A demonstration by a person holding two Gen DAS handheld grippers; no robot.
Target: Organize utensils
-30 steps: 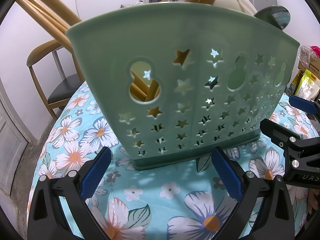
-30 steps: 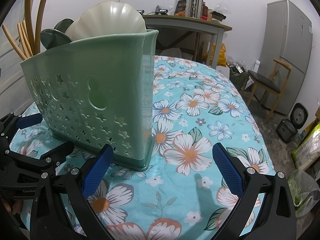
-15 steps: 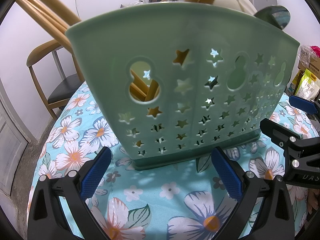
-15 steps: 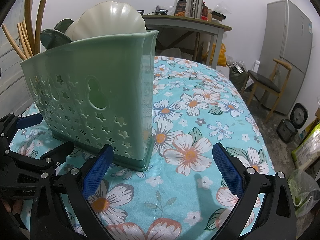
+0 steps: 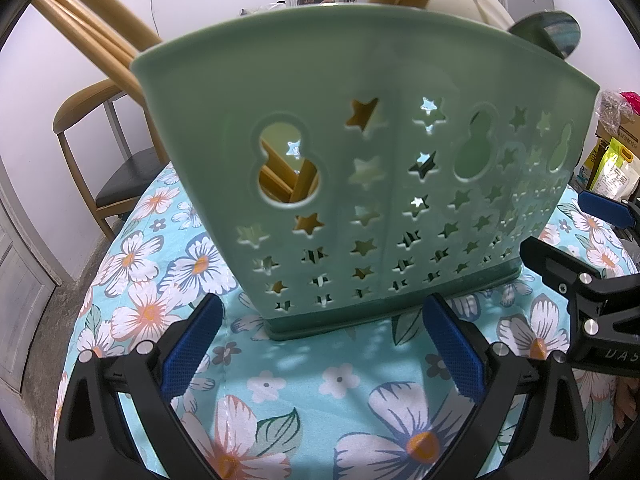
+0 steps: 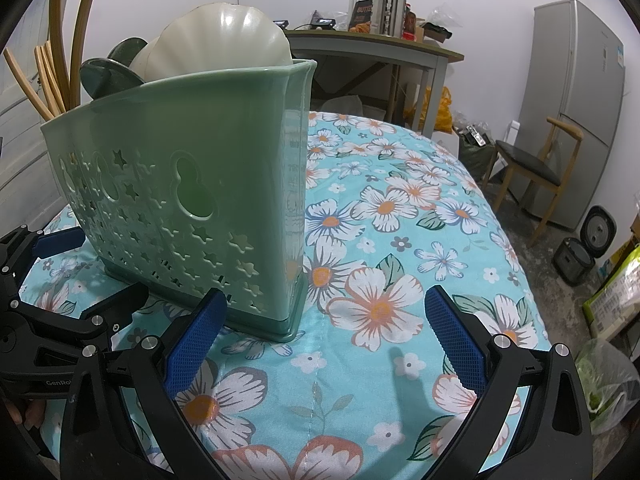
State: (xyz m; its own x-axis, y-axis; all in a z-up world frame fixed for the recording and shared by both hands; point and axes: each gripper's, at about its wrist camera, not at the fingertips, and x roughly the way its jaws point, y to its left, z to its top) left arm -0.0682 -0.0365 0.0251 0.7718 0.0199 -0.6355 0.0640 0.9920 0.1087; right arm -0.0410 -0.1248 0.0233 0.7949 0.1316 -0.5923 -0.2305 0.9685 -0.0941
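The green holder (image 5: pixel 360 184) stands upright on the flowered tablecloth (image 6: pixel 400 240), straight ahead of the left claw (image 5: pixel 320 344) and ahead-left of the right claw (image 6: pixel 324 332). Both claws gape wide and grip nothing. Wooden chopsticks (image 5: pixel 92 40), a dark spoon (image 6: pixel 108 74) and a pale ladle (image 6: pixel 224 40) already stick out of the holder, and no loose utensil lies on the cloth in view, so the sorting looks finished or nearly so. The left view shows chopsticks through the holder's cut-outs; the right view alone shows the bare cloth beyond, a fridge (image 6: pixel 576 100) and the cluttered side table (image 6: pixel 372 44).
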